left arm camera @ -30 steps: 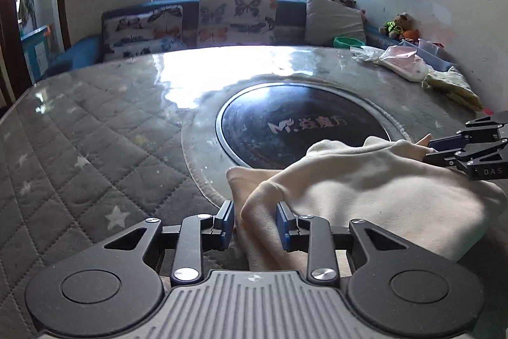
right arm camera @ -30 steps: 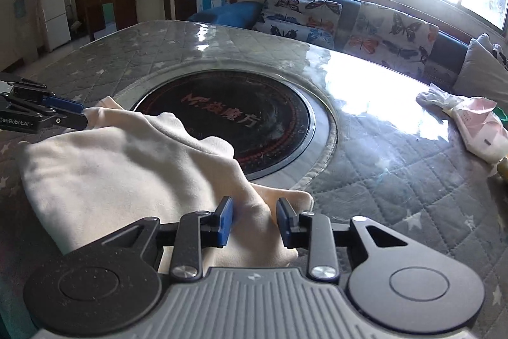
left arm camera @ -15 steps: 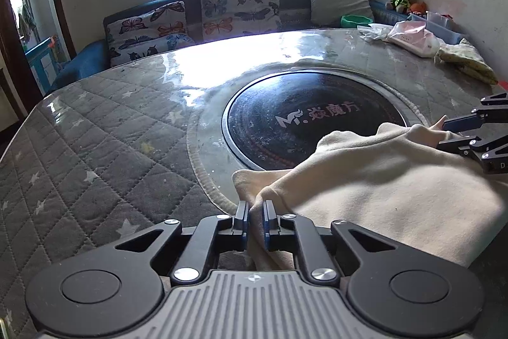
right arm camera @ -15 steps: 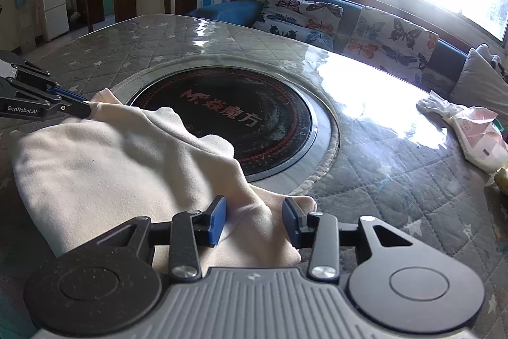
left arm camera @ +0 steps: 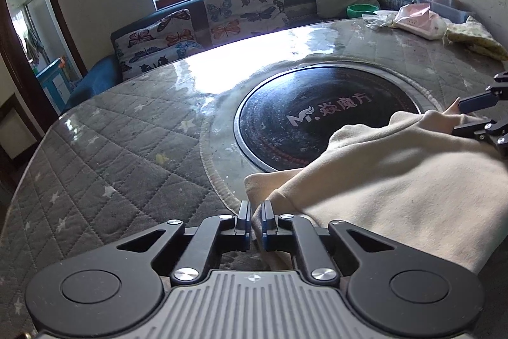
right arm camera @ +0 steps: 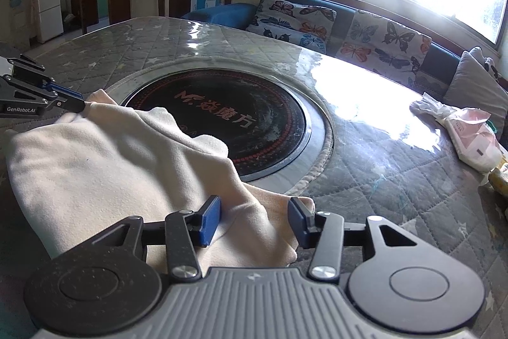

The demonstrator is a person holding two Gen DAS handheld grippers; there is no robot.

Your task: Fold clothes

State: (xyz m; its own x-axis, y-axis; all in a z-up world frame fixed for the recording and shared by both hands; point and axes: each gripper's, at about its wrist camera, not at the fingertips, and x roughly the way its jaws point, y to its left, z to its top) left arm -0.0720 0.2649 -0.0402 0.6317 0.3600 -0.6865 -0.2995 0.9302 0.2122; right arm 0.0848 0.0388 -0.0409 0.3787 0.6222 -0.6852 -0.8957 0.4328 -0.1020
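Left wrist view: the left hand-held gripper (left arm camera: 256,220), lower centre, is clamped on a corner of the cream garment (left arm camera: 397,180), which spreads toward the right edge of the frame. The right hand-held gripper (left arm camera: 470,116) sits at the garment's far right end. The quilted table (left arm camera: 111,148) lies bare across the left half.

Right wrist view: the right hand-held gripper (right arm camera: 254,221) stands apart, straddling the garment's (right arm camera: 111,167) near corner. The garment's long axis runs from lower centre to the left hand-held gripper (right arm camera: 81,104) at left. The dark round plate (right arm camera: 241,123) lies just beyond; open table (right arm camera: 397,180) fills the right.
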